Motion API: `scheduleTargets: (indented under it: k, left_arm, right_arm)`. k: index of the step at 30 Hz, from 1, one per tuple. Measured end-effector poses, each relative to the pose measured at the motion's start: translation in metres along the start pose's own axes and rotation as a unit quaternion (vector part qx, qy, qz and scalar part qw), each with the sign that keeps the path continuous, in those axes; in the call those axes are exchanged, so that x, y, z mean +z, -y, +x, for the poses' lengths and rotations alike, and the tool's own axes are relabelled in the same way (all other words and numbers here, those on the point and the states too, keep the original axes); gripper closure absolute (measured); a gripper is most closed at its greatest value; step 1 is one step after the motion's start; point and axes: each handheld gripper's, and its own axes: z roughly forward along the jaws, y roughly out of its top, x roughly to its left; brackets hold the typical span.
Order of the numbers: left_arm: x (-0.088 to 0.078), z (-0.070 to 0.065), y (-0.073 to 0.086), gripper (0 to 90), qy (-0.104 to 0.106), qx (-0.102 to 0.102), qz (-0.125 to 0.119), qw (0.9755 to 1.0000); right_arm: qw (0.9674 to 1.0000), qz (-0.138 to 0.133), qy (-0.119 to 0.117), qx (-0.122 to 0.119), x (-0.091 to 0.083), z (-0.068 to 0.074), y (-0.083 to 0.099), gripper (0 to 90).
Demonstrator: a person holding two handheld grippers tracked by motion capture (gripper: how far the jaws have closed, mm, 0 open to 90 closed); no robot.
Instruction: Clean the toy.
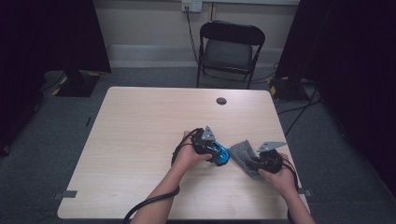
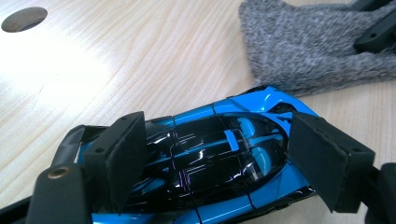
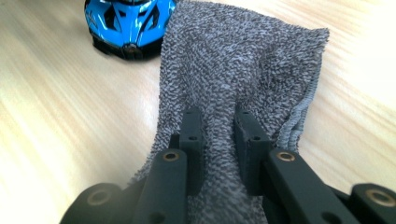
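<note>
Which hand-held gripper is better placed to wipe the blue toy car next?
Right. The right hand-held gripper is pinched on the grey cloth, whose far edge lies beside the blue toy car. The left hand-held gripper straddles the car, steadying it.

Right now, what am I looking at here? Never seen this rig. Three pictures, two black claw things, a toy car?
No robot arm here: a person at a table holds a hand-held claw in each hand. The high view looks down from above the person's side, forearms coming in from the bottom. The other two pictures come from cameras riding on each claw, looking along its two black jaws.

The left claw sits around a blue and black toy car; in the left gripper view the pads stand on either side of the car's body, and I cannot tell whether they press on it. The right claw is shut on a grey cloth, pinched between its jaws, with the rest of the cloth lying on the table close to the car's nose. Behind the table stands a folding chair.
</note>
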Motion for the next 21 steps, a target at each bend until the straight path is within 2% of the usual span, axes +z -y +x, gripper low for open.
scheduleTargets:
  k: [7, 11, 13, 14, 15, 17, 18, 21]
  left_arm:
    - [-0.001, 0.001, -0.002, 23.1, -0.001, -0.016, 0.004, 0.9999]
    - [-0.003, 0.001, -0.005, 30.1, 0.015, -0.03, 0.0, 0.9994]
    - [-0.006, -0.001, -0.01, 31.9, 0.012, -0.029, -0.013, 0.9994]
    - [-0.007, -0.002, -0.012, 31.9, 0.017, -0.031, -0.017, 0.9992]
    - [-0.009, -0.003, -0.014, 31.7, 0.022, -0.031, -0.014, 0.9992]
    - [-0.014, -0.003, -0.017, 30.8, 0.02, -0.027, -0.014, 0.9993]
    - [-0.018, -0.003, -0.018, 30.7, 0.02, -0.033, -0.018, 0.9991]
    - [-0.03, -0.002, -0.018, 30.2, 0.019, -0.033, -0.02, 0.9991]
  right_arm:
    - [0.9998, -0.013, 0.009, 0.016, -0.015, -0.004, 0.009, 75.7]
    - [0.9992, -0.029, 0.009, 0.025, -0.026, -0.007, 0.009, 75.7]
    - [0.999, -0.035, 0.01, 0.025, -0.03, -0.007, 0.007, 75.8]
    - [0.999, -0.038, 0.008, 0.025, -0.032, -0.007, 0.006, 75.7]
    - [0.9989, -0.039, 0.008, 0.024, -0.032, -0.006, 0.005, 75.7]
    - [0.9989, -0.042, 0.007, 0.021, -0.034, -0.003, 0.0, 75.7]
    - [0.9988, -0.043, 0.007, 0.02, -0.035, -0.001, -0.001, 75.6]
    - [0.9988, -0.048, -0.001, 0.011, -0.036, 0.005, -0.008, 75.6]
